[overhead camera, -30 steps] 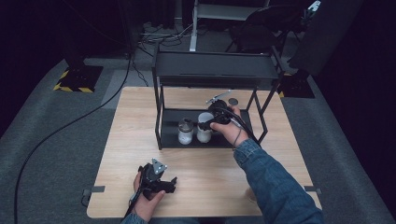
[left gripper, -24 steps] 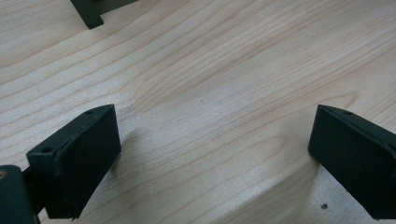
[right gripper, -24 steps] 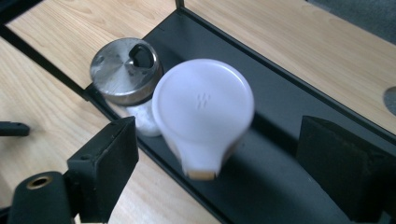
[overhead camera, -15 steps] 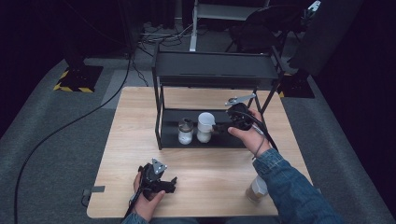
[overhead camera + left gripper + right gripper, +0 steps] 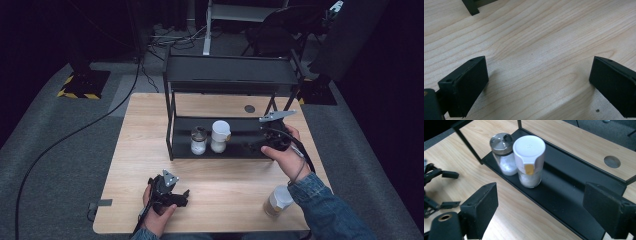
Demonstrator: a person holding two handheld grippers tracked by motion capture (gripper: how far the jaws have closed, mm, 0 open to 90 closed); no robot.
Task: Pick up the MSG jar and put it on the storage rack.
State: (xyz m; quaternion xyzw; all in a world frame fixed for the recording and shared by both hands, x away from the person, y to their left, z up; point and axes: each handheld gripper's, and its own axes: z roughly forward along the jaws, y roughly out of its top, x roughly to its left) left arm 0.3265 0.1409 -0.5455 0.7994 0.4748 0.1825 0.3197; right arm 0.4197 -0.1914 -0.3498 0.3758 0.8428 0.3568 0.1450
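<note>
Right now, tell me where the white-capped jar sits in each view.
High view: the white-capped jar stands on the black rack's bottom shelf, right of the steel-lidded shaker.
Right gripper view: upper centre, on that shelf, beyond the open jaws.
Left gripper view: not in it; bare wooden table between open jaws.
Shared landmark: the steel-lidded shaker, touching or nearly touching the jar.

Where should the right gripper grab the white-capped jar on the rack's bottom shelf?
Grip the white-capped jar around its clear body below the cap, coming from the shelf's open front. It stands upright, and the steel-lidded shaker sits close on one side, so the right gripper, jaws open, needs care there.
</note>
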